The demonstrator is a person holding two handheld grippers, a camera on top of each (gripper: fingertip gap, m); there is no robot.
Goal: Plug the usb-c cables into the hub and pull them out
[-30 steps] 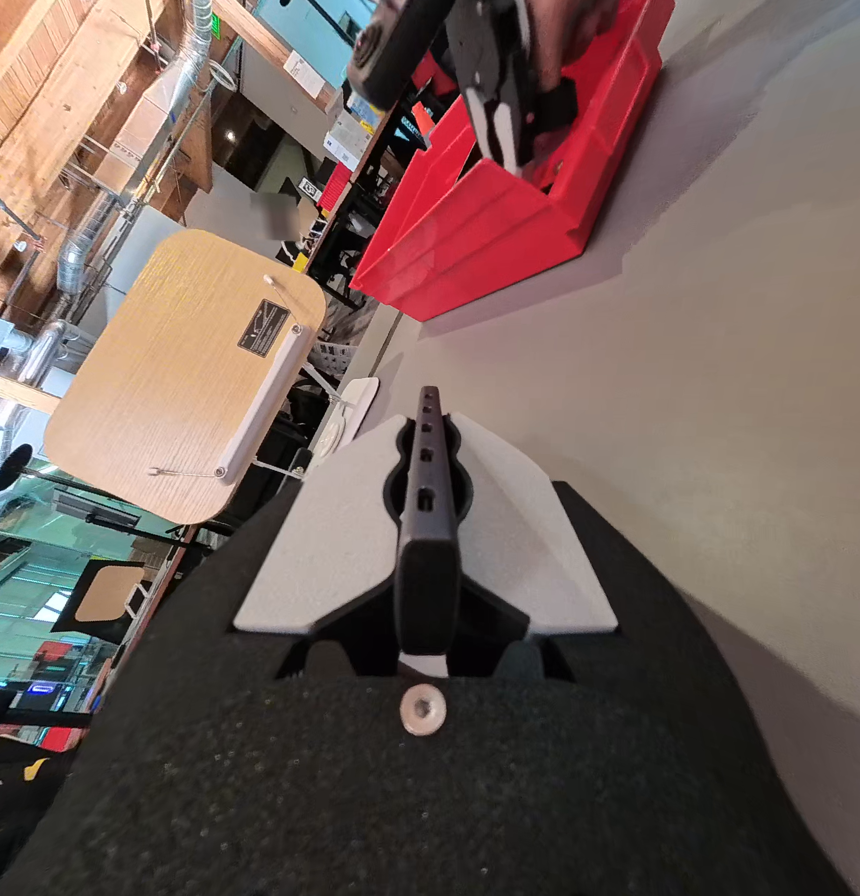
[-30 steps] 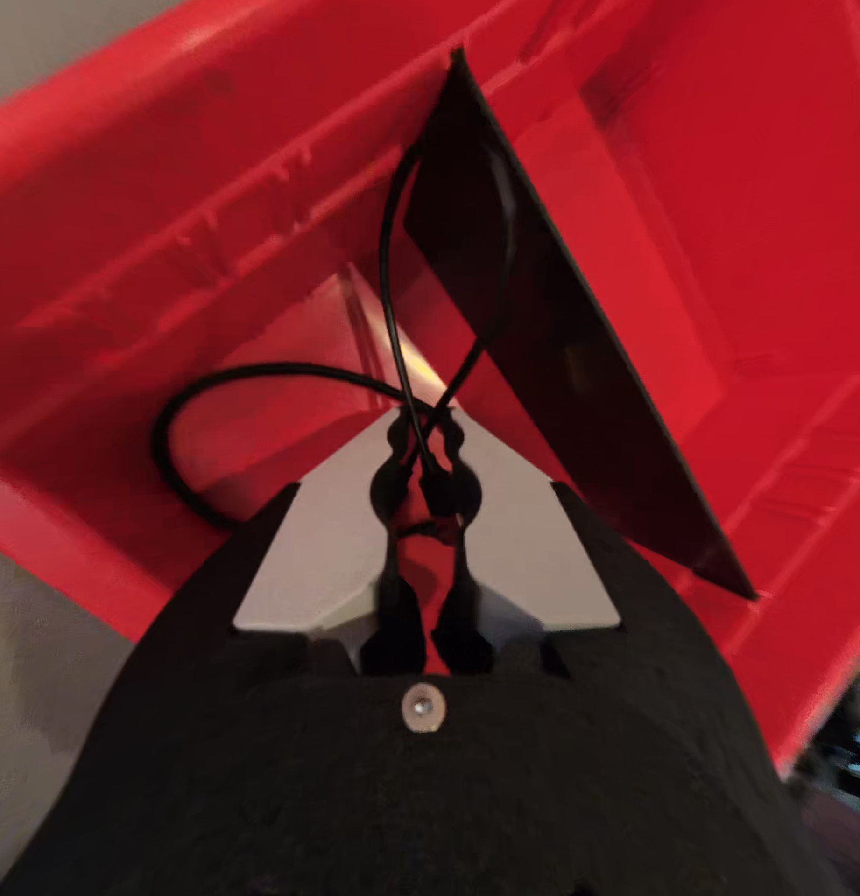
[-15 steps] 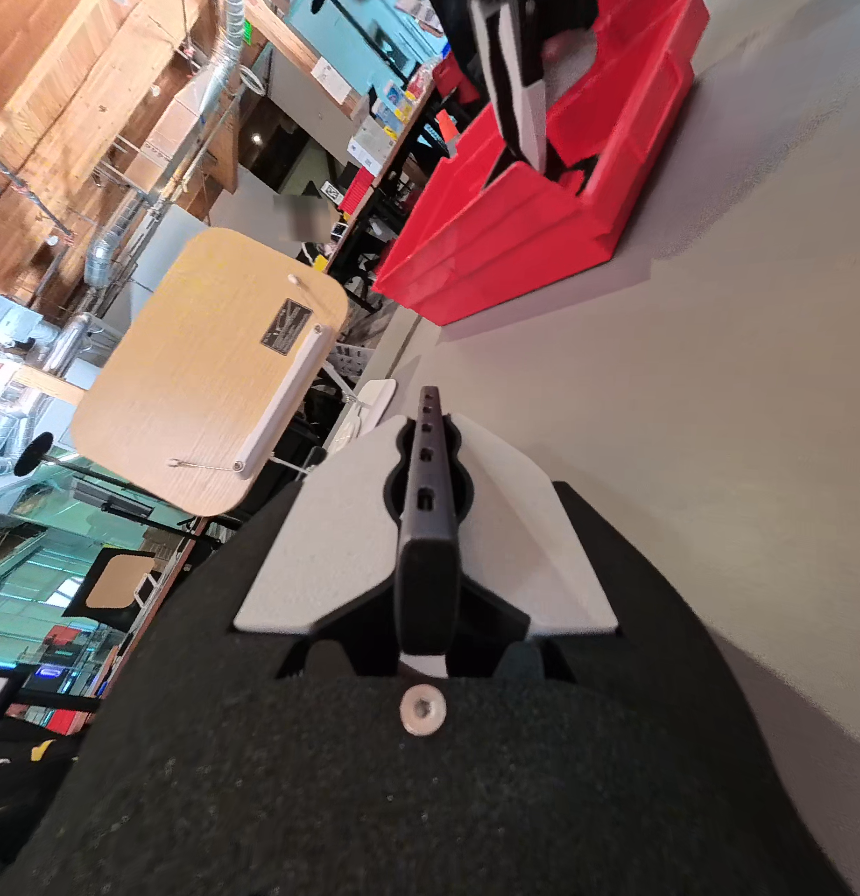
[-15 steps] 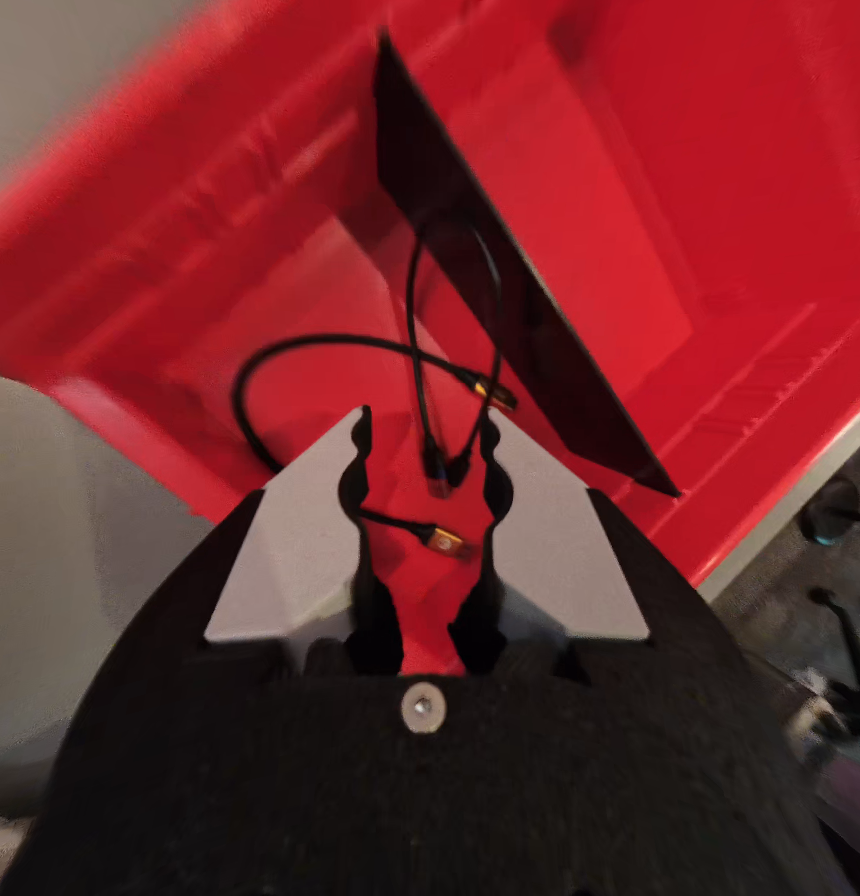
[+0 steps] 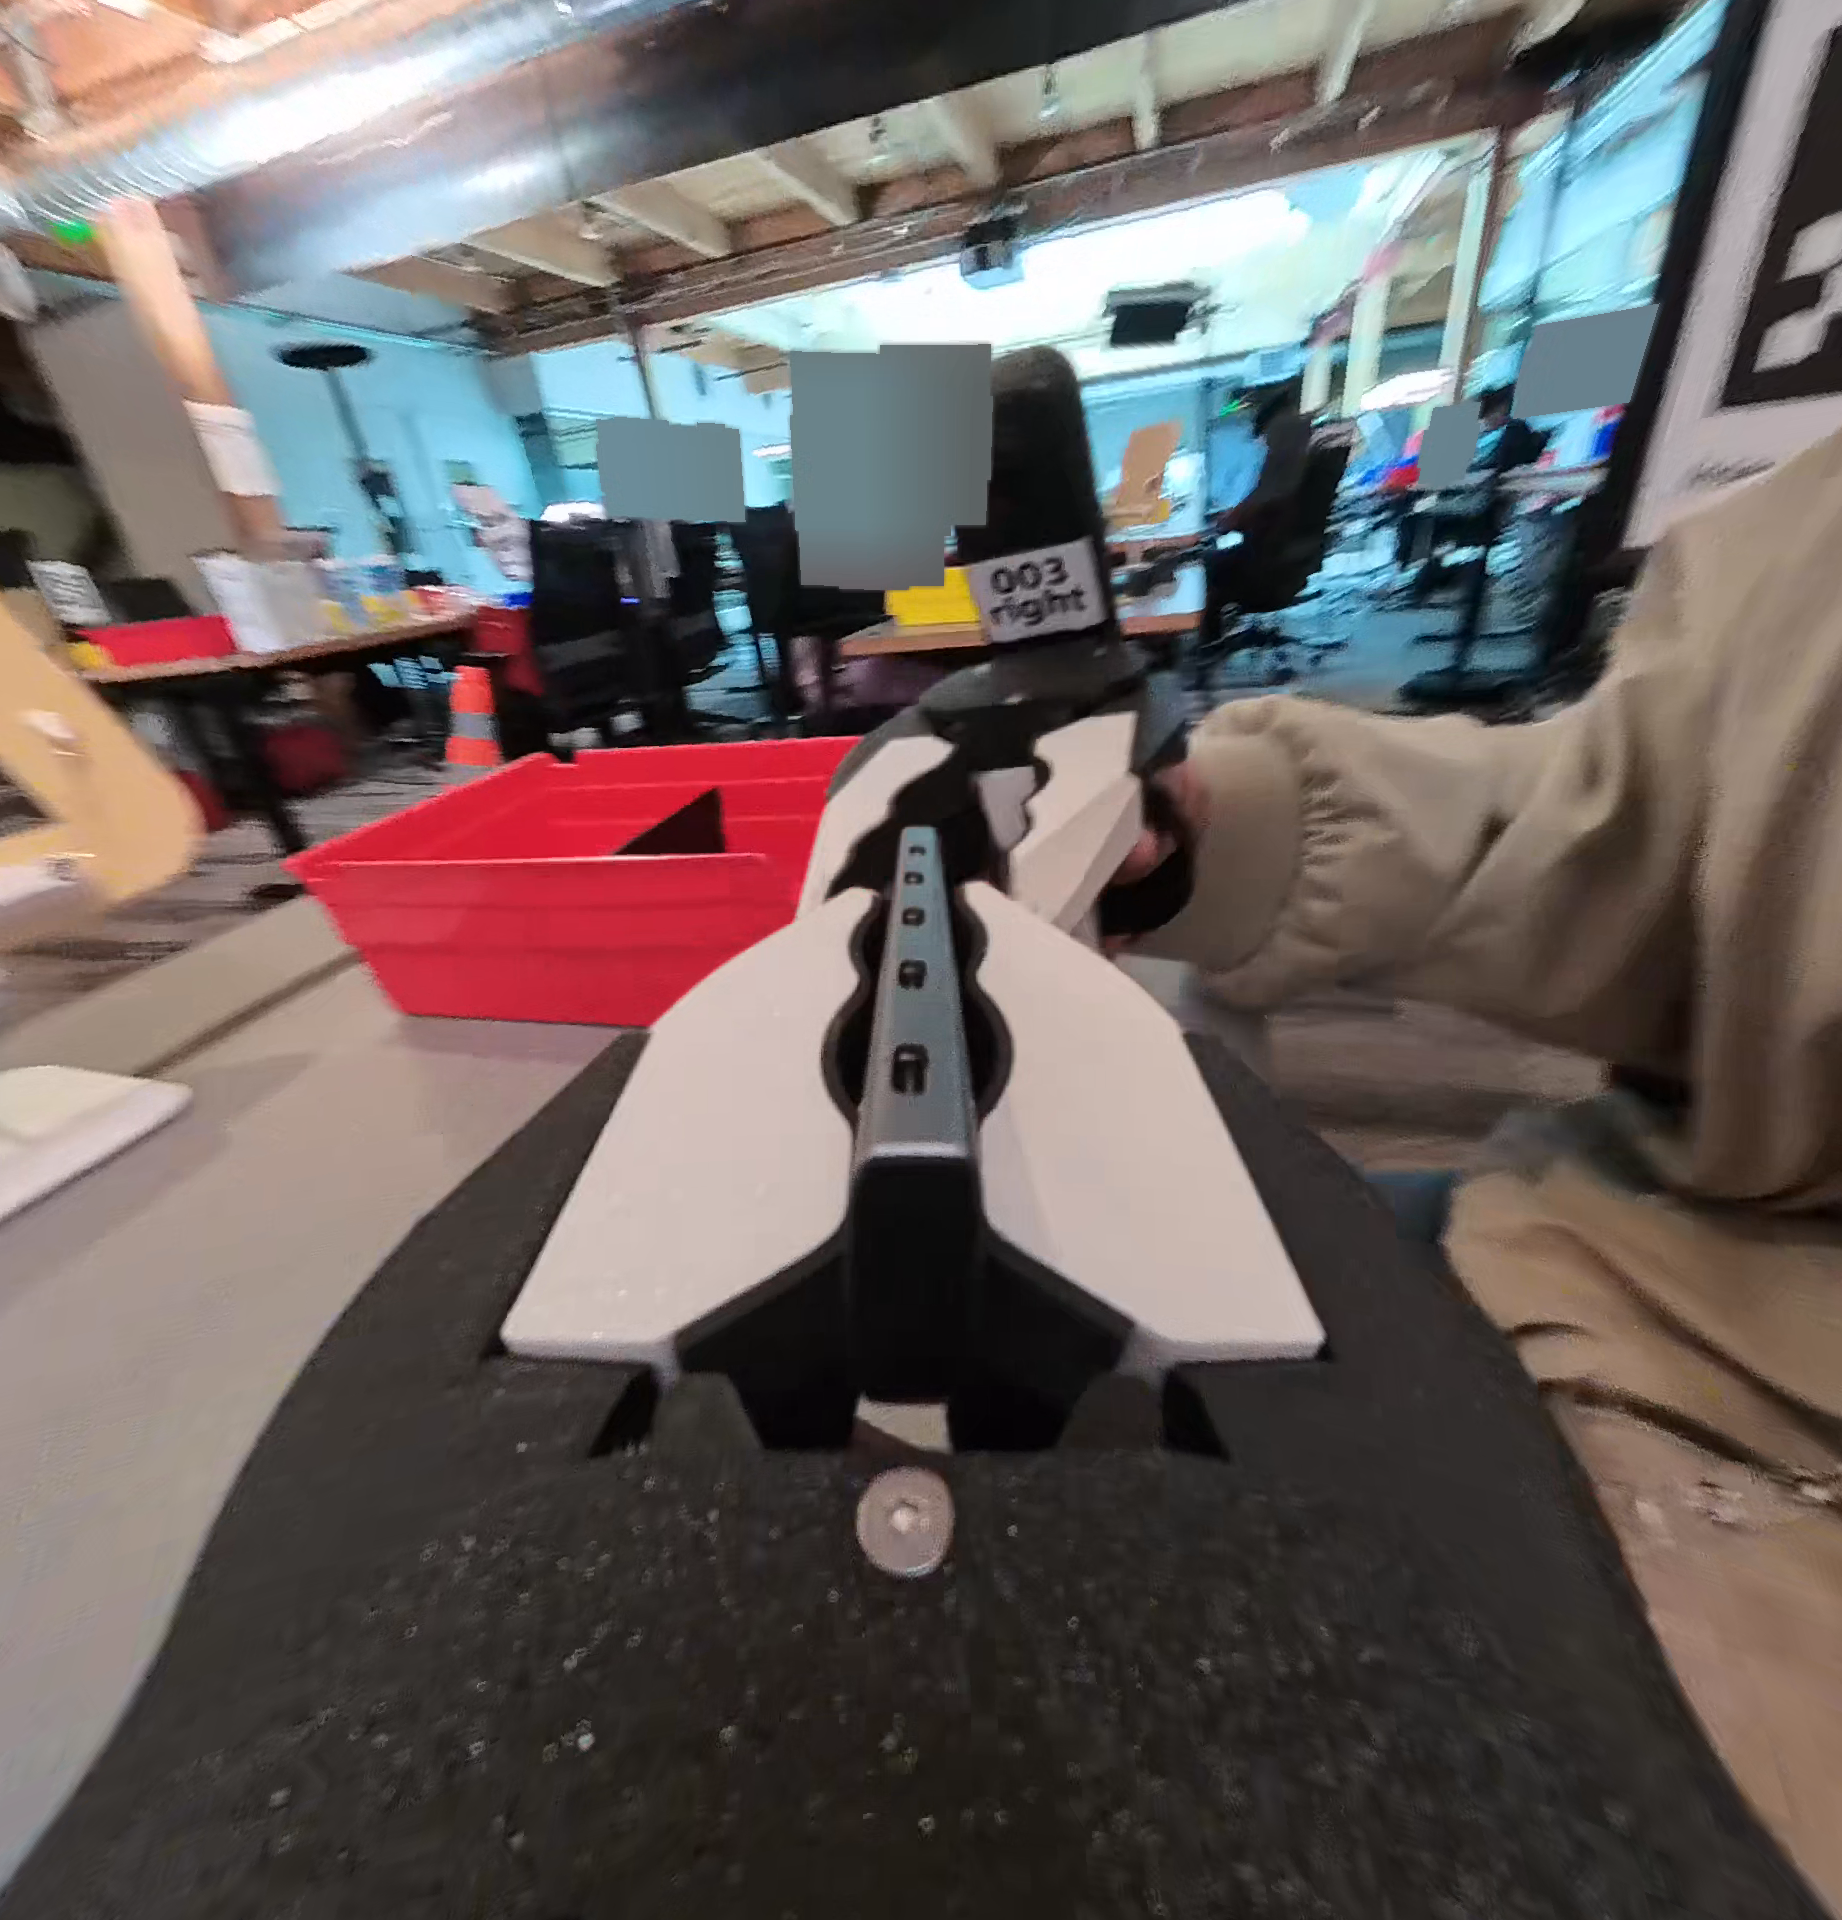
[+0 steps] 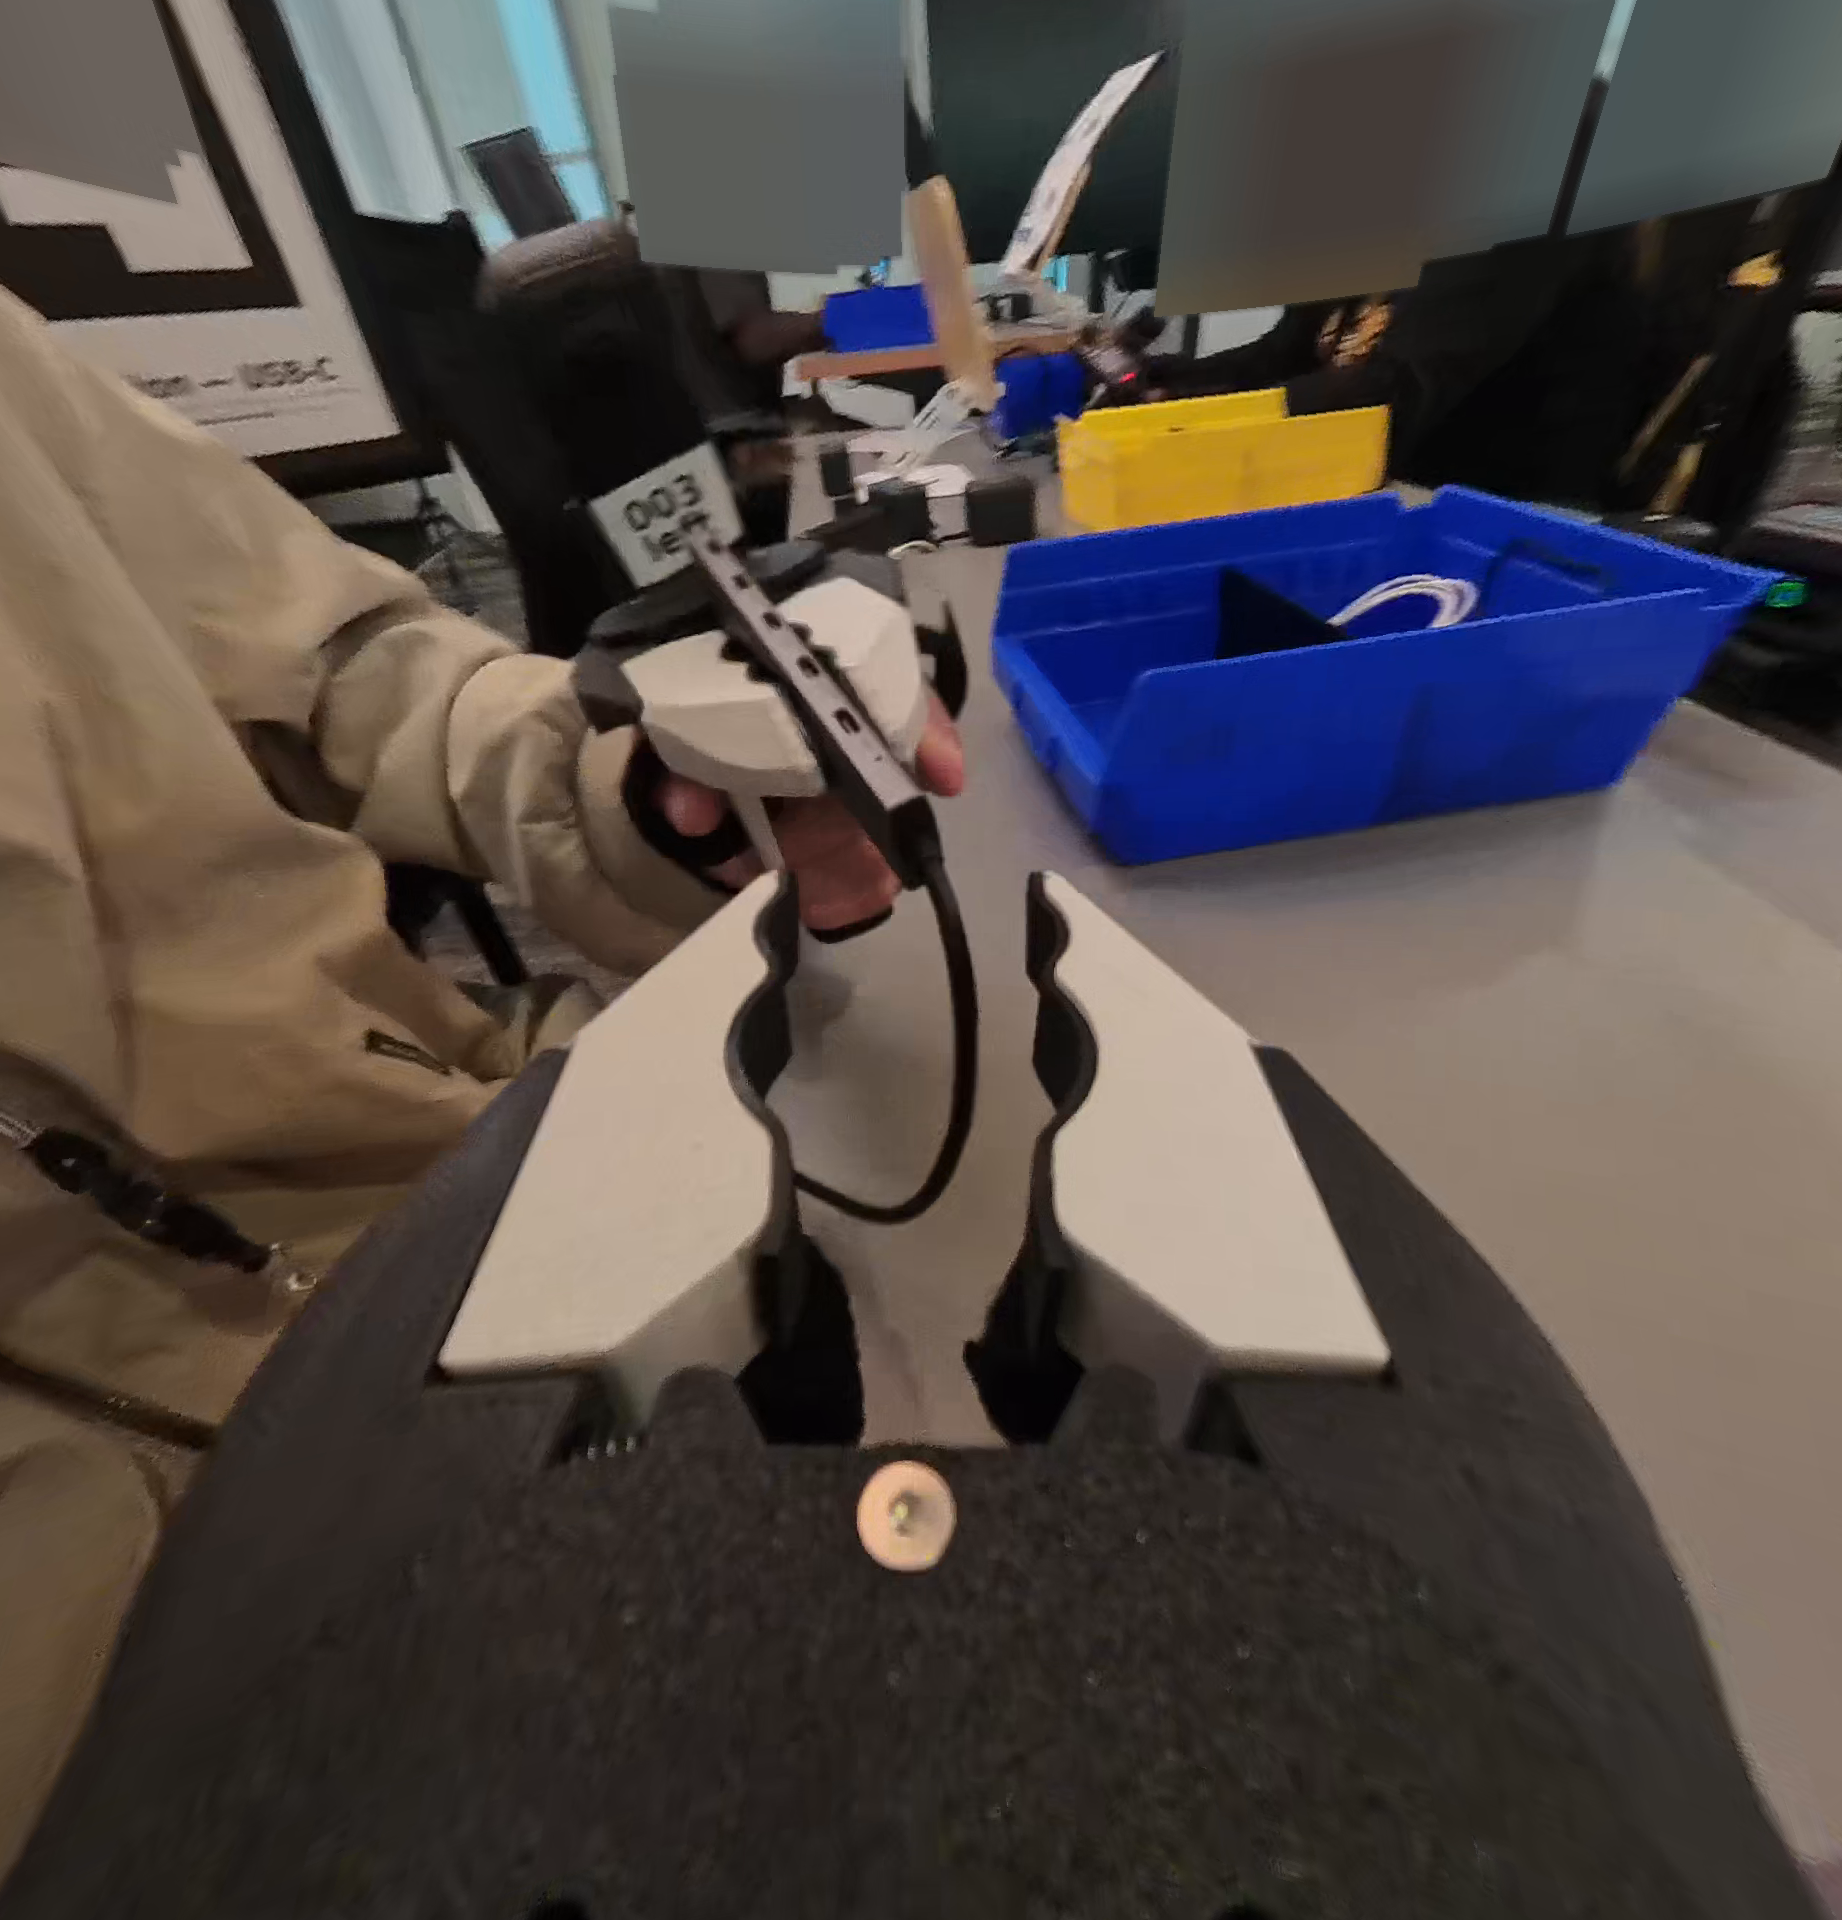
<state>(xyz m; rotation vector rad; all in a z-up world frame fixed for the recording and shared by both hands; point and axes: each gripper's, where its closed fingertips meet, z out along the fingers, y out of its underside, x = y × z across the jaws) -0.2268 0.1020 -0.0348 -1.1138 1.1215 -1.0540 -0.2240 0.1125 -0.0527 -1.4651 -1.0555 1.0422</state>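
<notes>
Apparently nothing is plugged in: the left hand-held gripper (image 5: 912, 925) clamps the slim dark metal hub (image 5: 915, 1049) edgewise above the grey bench (image 6: 1519, 1039), ports bare, while the right hand-held gripper (image 6: 906, 904) gapes wide and carries nothing; no loose usb-c cables show.

On your grey table (image 6: 1519, 1039), far right, sits a blue bin (image 6: 1343, 717) with a black divider and a white coil inside; a yellow bin (image 6: 1218, 452) lies farther back. A red bin (image 5: 574, 894) stands far left.
</notes>
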